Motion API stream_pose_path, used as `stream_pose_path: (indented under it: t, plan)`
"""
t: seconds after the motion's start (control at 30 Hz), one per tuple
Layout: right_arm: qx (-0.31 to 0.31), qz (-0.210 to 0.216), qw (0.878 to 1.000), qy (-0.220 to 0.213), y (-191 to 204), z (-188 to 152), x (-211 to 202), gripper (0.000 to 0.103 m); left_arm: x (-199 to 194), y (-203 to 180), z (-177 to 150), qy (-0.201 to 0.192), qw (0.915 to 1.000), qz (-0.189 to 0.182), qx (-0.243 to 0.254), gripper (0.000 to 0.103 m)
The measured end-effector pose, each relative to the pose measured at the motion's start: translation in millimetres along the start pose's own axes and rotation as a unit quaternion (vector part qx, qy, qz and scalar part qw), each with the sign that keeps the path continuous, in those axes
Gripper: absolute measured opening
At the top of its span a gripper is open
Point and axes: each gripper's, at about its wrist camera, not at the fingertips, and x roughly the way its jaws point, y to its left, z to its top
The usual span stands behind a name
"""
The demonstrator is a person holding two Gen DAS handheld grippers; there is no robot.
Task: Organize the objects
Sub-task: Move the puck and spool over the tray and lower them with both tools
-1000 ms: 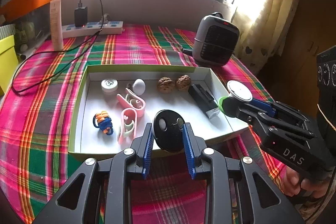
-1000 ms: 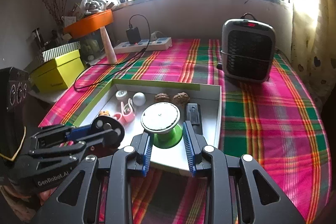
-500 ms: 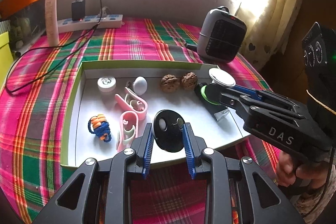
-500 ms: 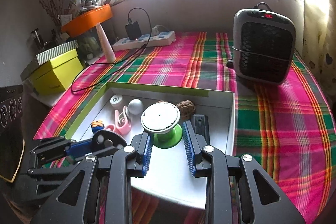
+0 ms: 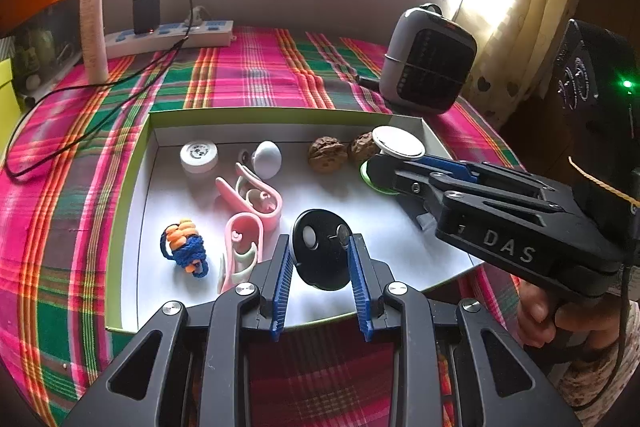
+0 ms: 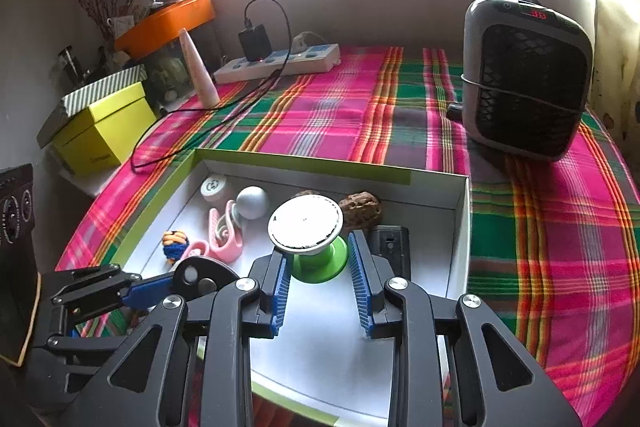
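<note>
A shallow white tray with a green rim (image 5: pixel 136 183) (image 6: pixel 464 227) lies on the plaid table. My left gripper (image 5: pixel 320 259) is shut on a black round disc (image 5: pixel 320 251) over the tray's near edge; it also shows in the right wrist view (image 6: pixel 200 277). My right gripper (image 6: pixel 320 263) is shut on a green-based stand with a white round top (image 6: pixel 306 221), held over the tray's right part, in front of two walnuts (image 5: pixel 328 153). From the left wrist view the stand (image 5: pixel 396 143) sits at the tray's right end.
In the tray lie a white round tin (image 5: pixel 199 157), a grey ball (image 5: pixel 267 159), pink clips (image 5: pixel 248 211), a blue-orange knot (image 5: pixel 186 247) and a black box (image 6: pixel 390 245). A heater (image 6: pixel 524 79), a power strip (image 6: pixel 280 63) with cable, and a yellow box (image 6: pixel 104 127) stand around.
My right gripper has carried the green stand leftward and inward over the tray, towards the walnuts. My left gripper with the black disc has edged forward over the tray's near edge.
</note>
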Motion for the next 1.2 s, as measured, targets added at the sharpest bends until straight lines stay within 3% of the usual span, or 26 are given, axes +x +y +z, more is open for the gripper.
stream_pose_path:
  t: [1.2]
  plan:
    - [-0.04, -0.001, 0.999, 0.012, 8.1, 2.6, 20.1, 0.03, 11.5, -0.3, 5.3, 0.011, 0.9999, 0.011, 0.006, 0.026]
